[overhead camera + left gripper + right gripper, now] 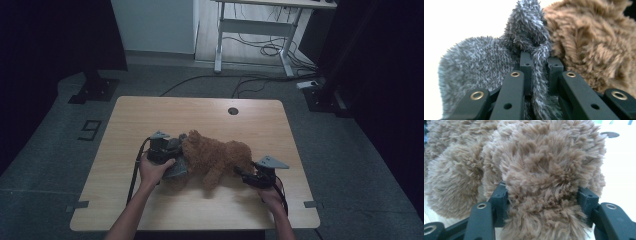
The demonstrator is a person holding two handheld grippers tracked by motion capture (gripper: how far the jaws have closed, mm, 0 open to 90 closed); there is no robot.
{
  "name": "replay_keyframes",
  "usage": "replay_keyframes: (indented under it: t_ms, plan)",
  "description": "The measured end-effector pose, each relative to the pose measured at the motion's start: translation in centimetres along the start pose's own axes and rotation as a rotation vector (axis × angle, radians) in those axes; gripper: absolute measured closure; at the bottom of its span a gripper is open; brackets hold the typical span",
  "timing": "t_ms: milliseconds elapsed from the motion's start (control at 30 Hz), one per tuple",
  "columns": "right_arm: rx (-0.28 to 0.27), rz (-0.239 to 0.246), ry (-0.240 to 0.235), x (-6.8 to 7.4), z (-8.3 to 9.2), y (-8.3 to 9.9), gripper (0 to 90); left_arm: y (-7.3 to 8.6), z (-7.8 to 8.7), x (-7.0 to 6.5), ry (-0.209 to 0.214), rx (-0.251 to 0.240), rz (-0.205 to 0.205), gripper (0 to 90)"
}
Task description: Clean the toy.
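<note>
Item: brown plush toy (216, 159), lying on its side on the table (150, 112), long axis running across from one tool to the other.

Attached: grey fuzzy fabric (176, 169), seemingly a garment on the toy, bunched at the end nearest the left tool.

Left tool (172, 150): at the toy's left end, jaws nearly together, pinching a narrow fold of the grey fabric. The toy's body lies just beyond and to the right of its tips.

Right tool (245, 175): at the toy's opposite end, jaws partly apart with a rounded plush part between them; both pads press into the fur, so it grips that part. The rest of the toy lies straight ahead of its tips.

Governing relation: the two tools face each other along the toy's length, so drawing the fabric off would mean pulling away from the right tool.

View notes: the left gripper view (537, 67) shows the pinched fold; the high view shows the toy's full lie.
</note>
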State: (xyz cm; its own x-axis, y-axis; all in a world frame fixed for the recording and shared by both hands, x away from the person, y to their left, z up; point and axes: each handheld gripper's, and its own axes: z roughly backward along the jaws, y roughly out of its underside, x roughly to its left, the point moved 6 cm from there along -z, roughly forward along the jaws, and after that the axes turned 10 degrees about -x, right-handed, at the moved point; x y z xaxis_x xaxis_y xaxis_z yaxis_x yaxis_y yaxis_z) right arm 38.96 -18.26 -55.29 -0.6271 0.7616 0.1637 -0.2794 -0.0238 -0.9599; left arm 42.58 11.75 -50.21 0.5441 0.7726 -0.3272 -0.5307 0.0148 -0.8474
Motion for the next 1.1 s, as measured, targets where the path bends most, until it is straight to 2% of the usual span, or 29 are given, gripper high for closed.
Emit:
replay_keyframes:
  t_ms: [100, 200, 333, 433, 467, 567, 600, 700, 800, 867, 967, 1100]
  plan:
    - [0.008, -0.008, -0.005, -0.1, 0.2, 0.2, 40.0, -1.7, 1.2, -0.7, 0.004, -0.06, -0.014, 78.2]
    - [0.007, -0.019, -0.009, -0.1, 0.3, 0.4, 39.5, -4.1, 2.2, -2.3, 0.028, -0.112, -0.047, 77.9]
    - [0.008, -0.014, -0.012, -0.1, 0.4, 0.6, 39.4, -6.6, 2.1, -4.9, 0.055, -0.125, -0.114, 77.5]
    - [0.01, -0.012, -0.012, 0.0, 0.5, 0.6, 39.4, -7.3, 0.7, -6.7, 0.078, -0.105, -0.149, 77.4]
    - [0.008, -0.015, -0.011, 0.1, 0.5, 0.6, 39.3, -7.2, -0.3, -7.3, 0.081, -0.087, -0.157, 77.4]
    - [0.016, -0.014, -0.01, 0.2, 0.6, 0.7, 39.1, -5.7, -3.5, -8.4, 0.06, 0.019, -0.197, 77.3]
    - [0.022, -0.014, -0.01, 0.1, 0.6, 0.7, 39.1, -4.8, -4.6, -8.3, 0.039, 0.064, -0.207, 77.2]
    - [0.028, -0.028, -0.008, -0.2, 0.7, 0.8, 39.0, -3.3, -5.5, -7.4, 0.015, 0.103, -0.208, 77.1]
    - [0.035, -0.057, -0.026, -0.3, 0.7, 0.9, 38.0, -2.7, -5.0, -6.4, 0.019, 0.097, -0.179, 77.4]
    - [0.05, -0.071, -0.036, -0.2, 0.7, 1.1, 35.9, -2.0, -4.3, -6.0, 0.018, 0.092, -0.179, 77.5]
    - [0.07, -0.088, -0.054, 0.0, 0.9, 1.0, 31.0, -0.6, -3.5, -5.9, 0.03, 0.066, -0.174, 77.7]
    - [0.056, -0.117, -0.062, 0.3, 1.2, 0.4, 21.2, 0.5, -2.7, -6.1, 0.053, 0.035, -0.17, 77.9]
